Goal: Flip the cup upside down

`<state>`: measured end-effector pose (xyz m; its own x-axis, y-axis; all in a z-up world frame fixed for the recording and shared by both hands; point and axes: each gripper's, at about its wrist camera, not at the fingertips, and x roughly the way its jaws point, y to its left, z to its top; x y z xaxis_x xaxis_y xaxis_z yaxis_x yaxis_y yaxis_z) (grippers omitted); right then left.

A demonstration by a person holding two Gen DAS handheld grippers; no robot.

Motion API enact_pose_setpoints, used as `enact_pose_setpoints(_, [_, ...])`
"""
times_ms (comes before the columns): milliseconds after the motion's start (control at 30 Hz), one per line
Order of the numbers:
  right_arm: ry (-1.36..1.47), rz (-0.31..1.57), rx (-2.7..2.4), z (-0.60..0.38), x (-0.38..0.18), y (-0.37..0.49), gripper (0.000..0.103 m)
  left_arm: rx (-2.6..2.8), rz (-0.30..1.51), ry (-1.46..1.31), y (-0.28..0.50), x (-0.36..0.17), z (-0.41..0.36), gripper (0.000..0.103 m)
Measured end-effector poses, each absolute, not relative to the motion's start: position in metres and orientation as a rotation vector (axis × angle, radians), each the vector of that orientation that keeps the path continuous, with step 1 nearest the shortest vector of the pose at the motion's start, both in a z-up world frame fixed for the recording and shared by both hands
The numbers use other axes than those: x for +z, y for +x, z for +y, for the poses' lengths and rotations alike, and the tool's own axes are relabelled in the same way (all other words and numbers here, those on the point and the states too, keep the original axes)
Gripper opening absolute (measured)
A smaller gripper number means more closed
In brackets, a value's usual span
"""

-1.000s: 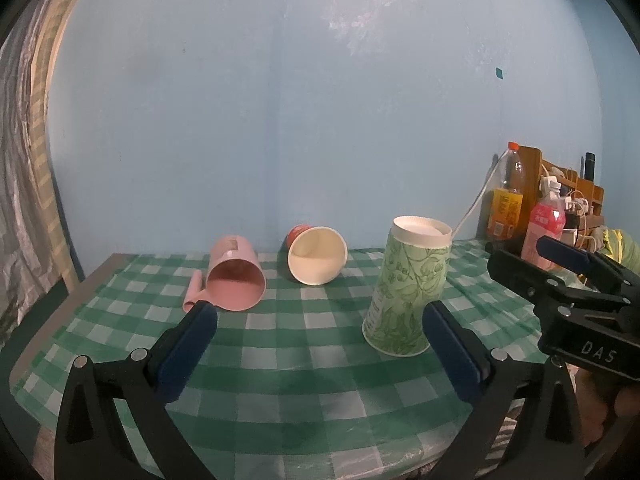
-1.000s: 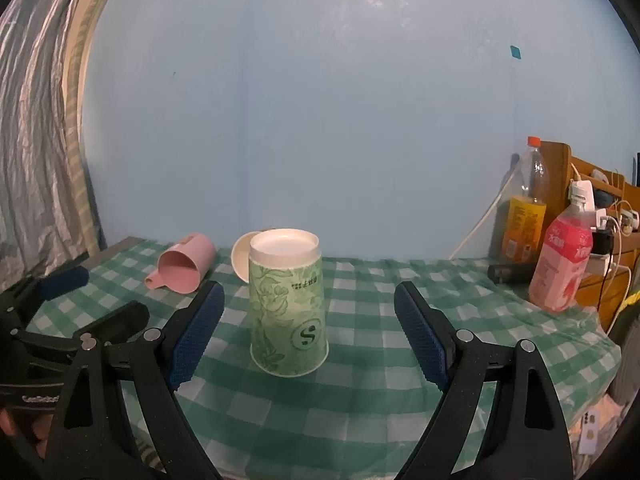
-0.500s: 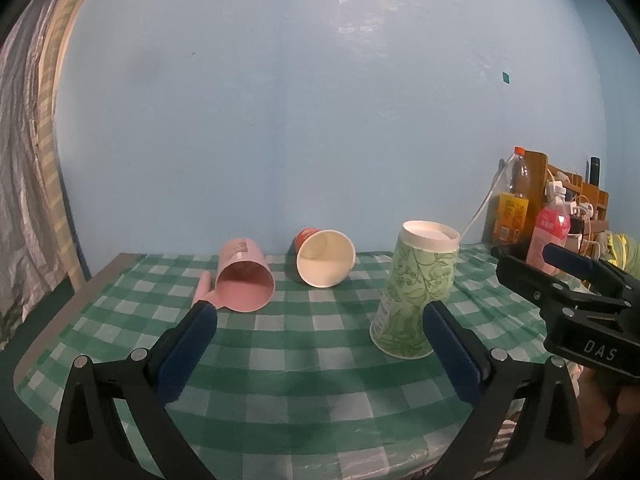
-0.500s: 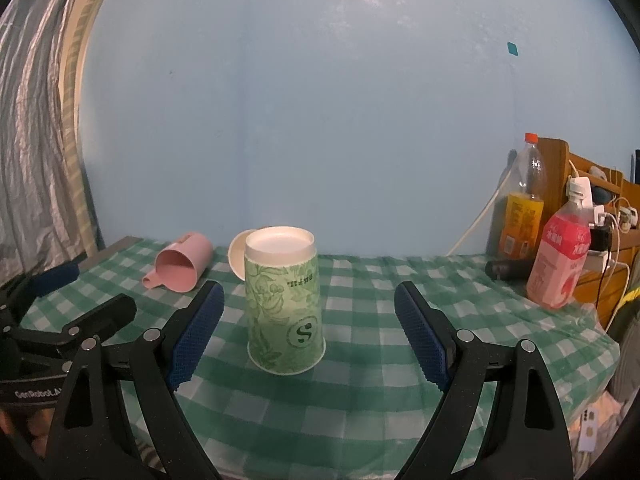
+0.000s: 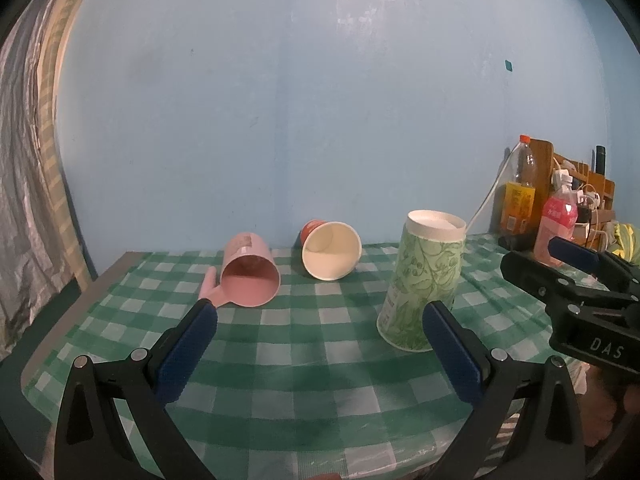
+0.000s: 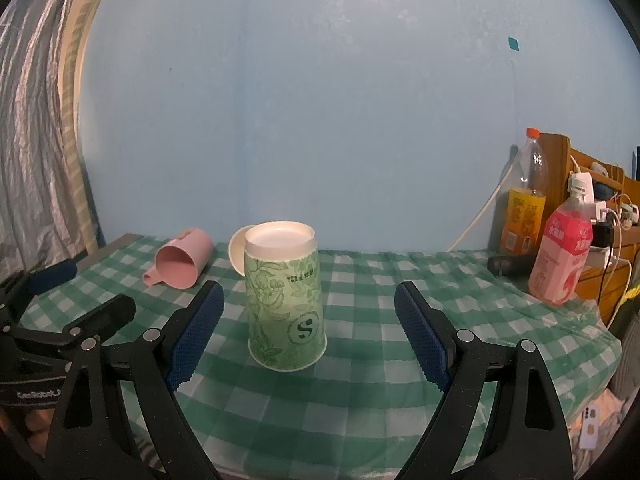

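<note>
Both tongs gape wide and empty: left gripper [image 5: 319,344] at lower centre, right gripper [image 6: 309,332] likewise. Green cup [image 6: 285,296] stands upside down between the right pads; pink mug [image 5: 249,276] lies left of it.

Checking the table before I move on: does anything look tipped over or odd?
Yes. The pink mug and white paper cup lie on their sides. The green cup stands mouth-down, print inverted.

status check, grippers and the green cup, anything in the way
Left gripper open, empty. Right gripper open, empty. Green paper cup already mouth-down on the checked cloth, nothing blocking it. Pink mug and white cup on their sides behind.
</note>
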<state>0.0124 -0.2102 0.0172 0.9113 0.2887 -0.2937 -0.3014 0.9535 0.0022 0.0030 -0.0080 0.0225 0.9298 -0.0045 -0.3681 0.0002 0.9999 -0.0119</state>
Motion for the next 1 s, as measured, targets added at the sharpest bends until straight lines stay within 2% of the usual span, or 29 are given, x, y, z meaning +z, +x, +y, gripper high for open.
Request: enact_pose_setpoints(1000, [-0.049,0.310,0.306,-0.2070,0.0158,0.0121,0.086,-0.003,0.381,0.026,0.0038,0.0207,-0.0113,0.103])
